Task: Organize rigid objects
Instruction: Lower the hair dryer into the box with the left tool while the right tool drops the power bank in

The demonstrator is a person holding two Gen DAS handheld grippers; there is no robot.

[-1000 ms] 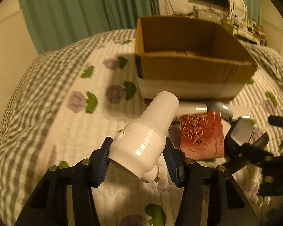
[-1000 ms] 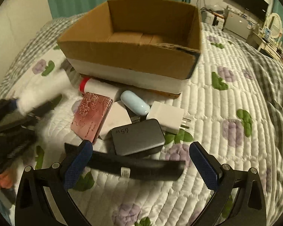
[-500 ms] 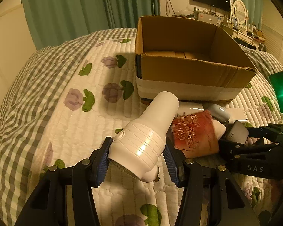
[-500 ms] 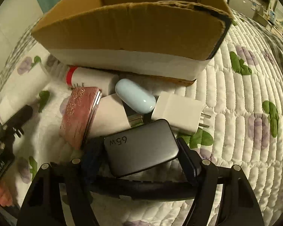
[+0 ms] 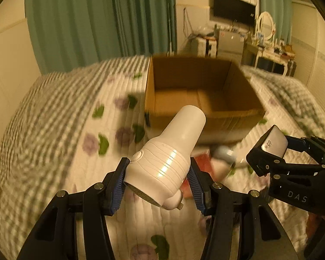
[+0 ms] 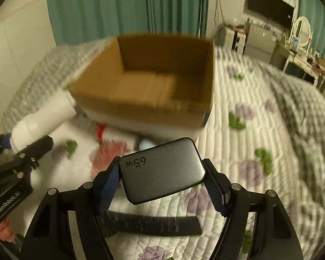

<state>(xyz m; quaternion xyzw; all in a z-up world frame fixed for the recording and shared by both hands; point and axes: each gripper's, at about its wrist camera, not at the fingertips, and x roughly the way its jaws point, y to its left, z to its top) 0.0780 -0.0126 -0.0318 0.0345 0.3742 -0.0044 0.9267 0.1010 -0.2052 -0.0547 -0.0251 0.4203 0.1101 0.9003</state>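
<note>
My left gripper [image 5: 158, 173] is shut on a white torch-shaped device [image 5: 169, 151], held above the quilt with its narrow end towards the open cardboard box [image 5: 227, 119]. My right gripper [image 6: 161, 166] is shut on a grey charger block marked 65W [image 6: 158, 173], lifted clear of the bed. In the left wrist view that charger [image 5: 273, 140] and the right gripper [image 5: 270, 149] show at the right. The right wrist view has the white device [image 6: 45, 117] at the left, in front of the box [image 6: 140, 101], which looks empty.
On the flowered quilt [image 6: 260, 130] before the box lie a red patterned case [image 6: 110, 153], a pale blue case [image 6: 146, 144] and a red-capped white tube [image 6: 100, 130]. A black strap [image 6: 153, 225] lies under my right gripper. Green curtains and a dresser stand behind the bed.
My right gripper closed on the grey charger and lifted it off the quilt. Both grippers have risen, the left still holding the white device. More of the box's inside shows.
</note>
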